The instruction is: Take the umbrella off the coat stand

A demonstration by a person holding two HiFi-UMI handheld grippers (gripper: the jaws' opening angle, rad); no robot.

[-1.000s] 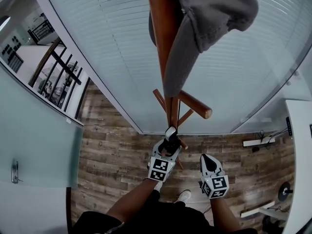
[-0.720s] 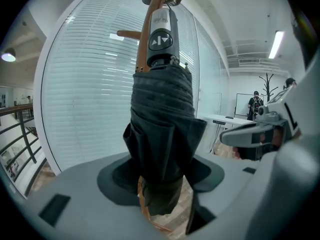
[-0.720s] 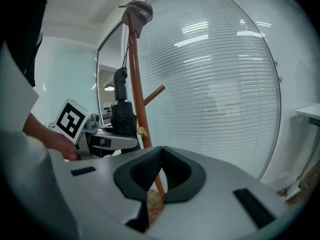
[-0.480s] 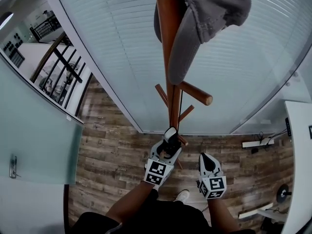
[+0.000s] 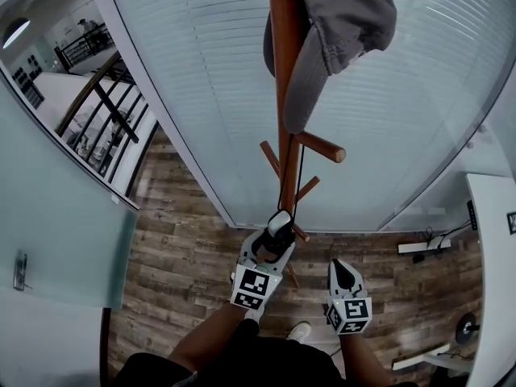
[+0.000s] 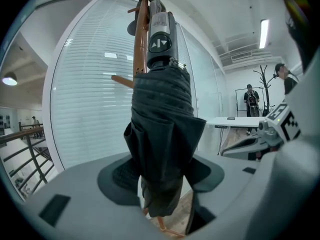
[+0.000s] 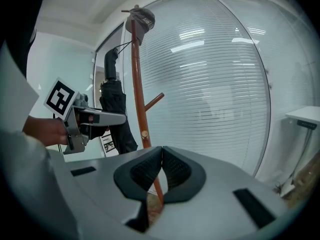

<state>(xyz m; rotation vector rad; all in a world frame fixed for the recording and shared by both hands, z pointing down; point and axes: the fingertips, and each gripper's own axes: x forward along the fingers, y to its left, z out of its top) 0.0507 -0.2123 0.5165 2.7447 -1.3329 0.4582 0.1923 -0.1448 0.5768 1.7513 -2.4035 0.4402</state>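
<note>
with the left gripper (image 5: 278,230) pinching the folded black fabric umbrella (image 6: 161,114) and the right gripper (image 7: 161,171) pressed together empty, the umbrella's seemingly hooked thin black cord (image 5: 300,176) could topple the brown wooden coat stand (image 5: 282,71).

Arrow marks, seemingly, on umbrella handle (image 6: 161,34)

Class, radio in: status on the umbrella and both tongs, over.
Left tongs shut on folded black umbrella. Right tongs shut, empty. Strap runs up to coat stand; grey cap hangs above.

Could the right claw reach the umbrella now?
Probably yes. The right claw is shut and empty, with open air between it and the umbrella in the left claw; it must open first.
</note>
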